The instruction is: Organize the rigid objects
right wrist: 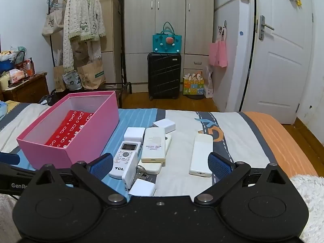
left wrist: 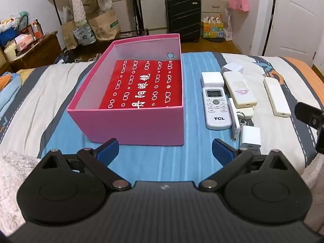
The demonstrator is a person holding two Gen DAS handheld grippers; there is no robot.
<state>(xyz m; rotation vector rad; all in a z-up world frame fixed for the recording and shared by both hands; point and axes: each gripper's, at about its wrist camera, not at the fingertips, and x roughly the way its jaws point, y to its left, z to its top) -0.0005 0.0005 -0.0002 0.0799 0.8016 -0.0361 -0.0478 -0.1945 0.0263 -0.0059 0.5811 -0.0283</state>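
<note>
From the left wrist, the left gripper [left wrist: 165,151] hangs spread and empty before the pink box [left wrist: 129,121], ready to receive. From the right wrist, the right gripper [right wrist: 161,165], spread, faces the remotes [right wrist: 124,159] beside the box, likely choosing one.

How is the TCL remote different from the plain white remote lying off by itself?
The TCL remote lies face up, showing a screen and buttons; the plain remote shows only a blank surface. The TCL remote sits in the cluster, close to the pink box; the plain remote lies alone, apart from the others. The TCL remote rests on the blue stripes, the plain one on the white part of the bedspread. Both are long, white and lie flat.
</note>
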